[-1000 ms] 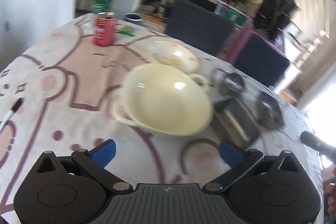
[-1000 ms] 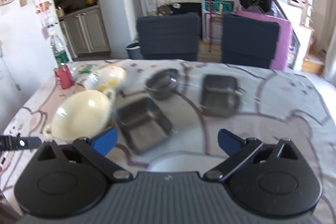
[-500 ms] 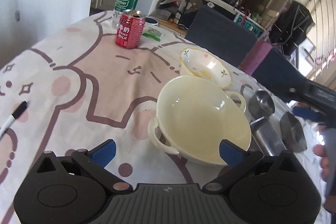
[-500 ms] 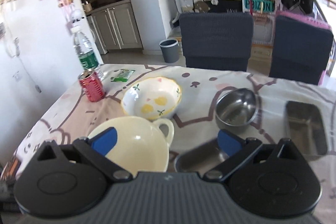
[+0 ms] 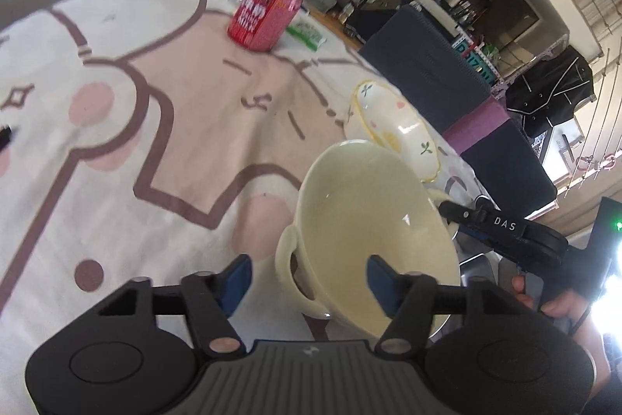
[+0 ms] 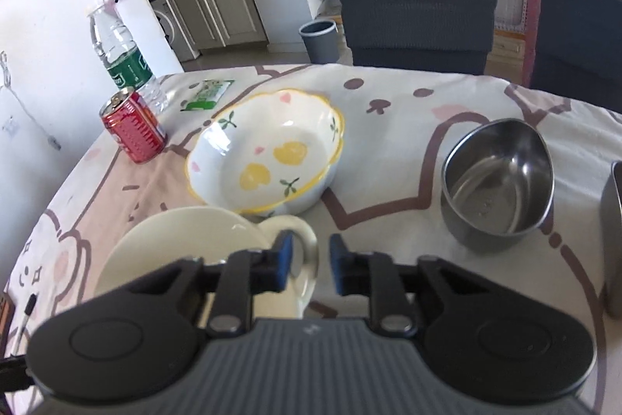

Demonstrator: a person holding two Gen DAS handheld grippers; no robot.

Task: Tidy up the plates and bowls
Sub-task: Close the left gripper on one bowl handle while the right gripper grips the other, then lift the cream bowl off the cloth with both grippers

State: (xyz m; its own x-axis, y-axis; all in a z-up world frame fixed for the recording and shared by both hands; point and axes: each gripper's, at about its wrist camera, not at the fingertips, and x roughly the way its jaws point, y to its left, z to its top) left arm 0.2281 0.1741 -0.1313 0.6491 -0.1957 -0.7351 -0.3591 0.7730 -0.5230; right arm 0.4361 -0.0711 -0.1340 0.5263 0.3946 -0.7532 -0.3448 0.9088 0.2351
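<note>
Bench (image 6: pixel 447 111): draped in a pink-and-white cartoon cloth.
Cream bowl (image 5: pixel 373 220): two loop handles, nearest me, just in front of the flowered bowl (image 6: pixel 268 158).
Steel bowl (image 6: pixel 497 181): well off to the right of those two.
Red can (image 6: pixel 134 127): far left, beside a water bottle (image 6: pixel 120 61).
My left tongs (image 5: pixel 309 279): have just been closing, the near handle and rim between them; pads not yet pressing.
My right tongs (image 6: pixel 309 261): have just been closing around the far handle; whether they pinch it I cannot tell.
</note>
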